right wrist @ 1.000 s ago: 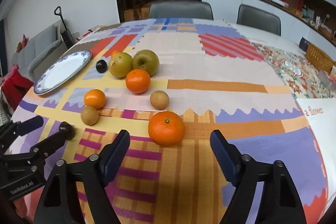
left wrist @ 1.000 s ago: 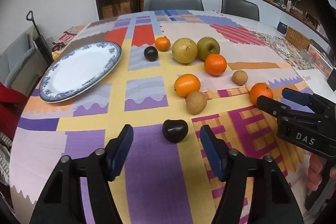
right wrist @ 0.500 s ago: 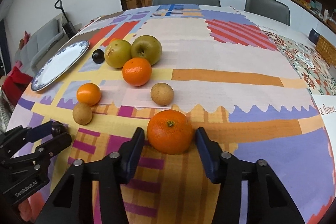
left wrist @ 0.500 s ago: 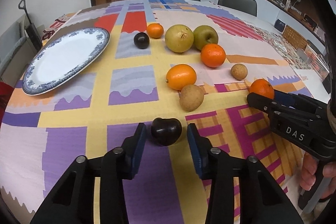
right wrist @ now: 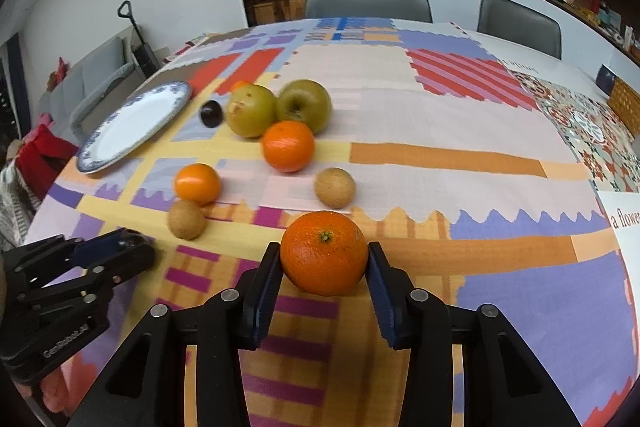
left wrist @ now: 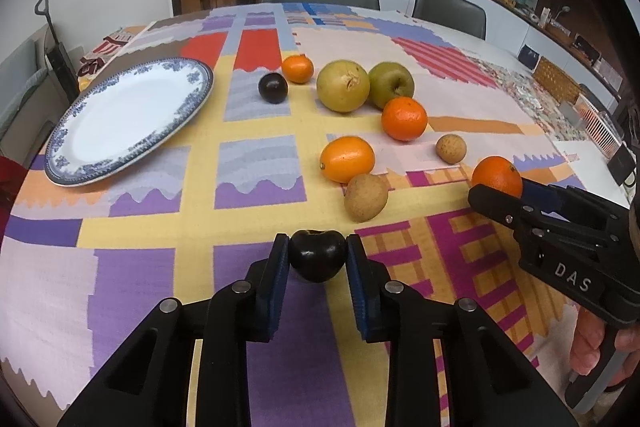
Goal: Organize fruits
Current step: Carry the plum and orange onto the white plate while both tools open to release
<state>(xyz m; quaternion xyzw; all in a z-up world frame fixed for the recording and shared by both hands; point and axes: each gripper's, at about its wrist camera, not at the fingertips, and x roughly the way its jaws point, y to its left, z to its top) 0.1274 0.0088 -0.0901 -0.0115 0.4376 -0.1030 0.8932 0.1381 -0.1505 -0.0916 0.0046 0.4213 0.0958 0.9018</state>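
both grippers were clamped on fruit. left gripper [left wrist: 317,254] pinched a dark plum [left wrist: 317,255]. right gripper [right wrist: 324,259] squeezed an orange [right wrist: 324,253] on the tablecloth [right wrist: 440,131].

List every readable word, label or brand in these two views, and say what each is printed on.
"DAS": white letters on the black right gripper body, left wrist view.
"GenRobot.AI": small print on the black left gripper body, right wrist view; faint, my best reading.
"a flower": on the white paper sheet at the table's right edge, cut off.
Shelf items: unreadable.
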